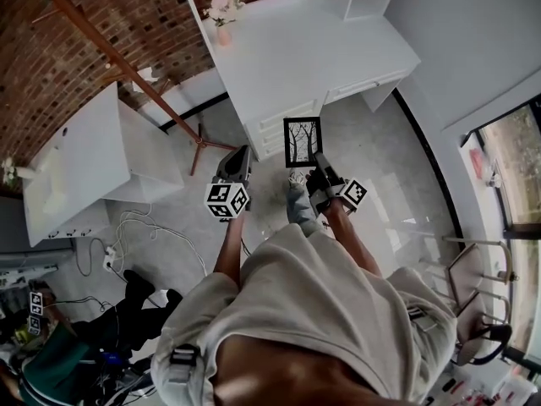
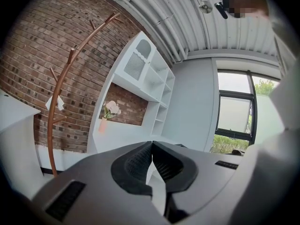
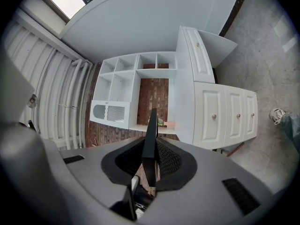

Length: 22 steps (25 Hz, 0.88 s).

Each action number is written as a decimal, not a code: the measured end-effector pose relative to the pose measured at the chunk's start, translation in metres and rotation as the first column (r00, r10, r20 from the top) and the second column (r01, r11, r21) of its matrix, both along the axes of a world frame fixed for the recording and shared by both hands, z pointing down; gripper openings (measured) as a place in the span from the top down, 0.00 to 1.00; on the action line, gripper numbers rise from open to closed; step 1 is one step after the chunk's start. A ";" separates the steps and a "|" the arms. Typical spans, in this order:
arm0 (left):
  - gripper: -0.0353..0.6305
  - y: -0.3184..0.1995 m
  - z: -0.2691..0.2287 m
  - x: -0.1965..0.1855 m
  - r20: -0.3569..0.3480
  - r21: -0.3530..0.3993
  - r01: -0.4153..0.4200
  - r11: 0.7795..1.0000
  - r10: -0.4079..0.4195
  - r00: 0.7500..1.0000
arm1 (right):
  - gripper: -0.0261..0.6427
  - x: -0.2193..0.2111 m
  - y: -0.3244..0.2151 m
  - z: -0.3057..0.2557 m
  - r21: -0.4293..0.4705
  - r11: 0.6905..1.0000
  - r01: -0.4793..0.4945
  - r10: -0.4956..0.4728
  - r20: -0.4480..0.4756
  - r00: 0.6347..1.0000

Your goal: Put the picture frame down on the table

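One thing matters here: the black rectangular picture frame with a bare-tree print point(image 1: 303, 142). The right tongs point(image 1: 315, 169) hold it upright by the edge nearest the person. It hangs in the air on the near side of the white desk surface with drawers point(image 1: 287, 49), level with the drawer fronts and not yet over the top.

The step in hand looks like the carry toward that surface. The next move probably calls for bringing the frame over the bare top, well clear of the pink vase of pale flowers point(image 1: 222, 24) at its far corner. It would then be lowered until it rests, and only after that released.

The left tongs point(image 1: 239, 161) also hover short of the surface, closed on nothing.

The head view alone shows the frame's printed face and how far it sits from the surface. The right gripper view shows the grip itself: the frame seen edge-on, a thin black bar pinched between the ribbed pads point(image 3: 171, 161). The left gripper view shows its dark pads point(image 2: 138, 163) meeting at the tips with nothing between them.
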<state>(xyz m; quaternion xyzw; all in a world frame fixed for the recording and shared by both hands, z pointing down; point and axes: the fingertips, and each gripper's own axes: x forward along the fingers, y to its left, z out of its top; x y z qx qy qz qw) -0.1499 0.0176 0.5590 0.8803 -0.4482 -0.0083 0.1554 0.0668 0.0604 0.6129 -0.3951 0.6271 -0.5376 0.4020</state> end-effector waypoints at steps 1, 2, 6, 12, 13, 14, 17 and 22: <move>0.92 -0.008 0.000 0.001 0.001 0.003 0.000 1.000 0.000 1.000 | 0.83 0.001 -0.008 0.000 0.003 1.000 0.000 0.000 0.003 1.000; 0.92 -0.019 0.000 0.002 0.001 0.005 0.001 1.000 -0.001 1.000 | 0.83 0.002 -0.018 0.001 0.005 1.000 0.000 0.000 0.005 1.000; 0.92 -0.083 0.002 -0.011 -0.002 -0.008 -0.001 1.000 0.001 1.000 | 0.83 -0.015 -0.080 0.004 -0.007 1.000 0.002 -0.002 0.006 1.000; 0.92 -0.137 -0.012 0.016 -0.013 -0.008 -0.023 1.000 0.022 1.000 | 0.83 0.005 -0.132 -0.014 0.004 1.000 -0.006 0.006 0.008 1.000; 0.92 -0.141 -0.012 0.027 -0.010 -0.005 -0.026 1.000 0.026 1.000 | 0.83 0.015 -0.136 -0.013 0.005 1.000 -0.006 0.006 0.008 1.000; 0.92 -0.146 -0.012 0.036 -0.008 -0.003 -0.027 1.000 0.027 1.000 | 0.83 0.023 -0.142 -0.012 0.007 1.000 -0.004 0.004 0.008 1.000; 0.92 -0.173 -0.016 0.055 -0.005 0.004 -0.025 1.000 0.025 1.000 | 0.83 0.041 -0.169 -0.013 0.012 1.000 0.005 -0.005 0.007 1.000; 0.92 -0.224 -0.018 0.074 0.004 0.007 -0.017 1.000 0.017 1.000 | 0.83 0.060 -0.222 -0.014 0.020 1.000 0.015 -0.015 0.021 1.000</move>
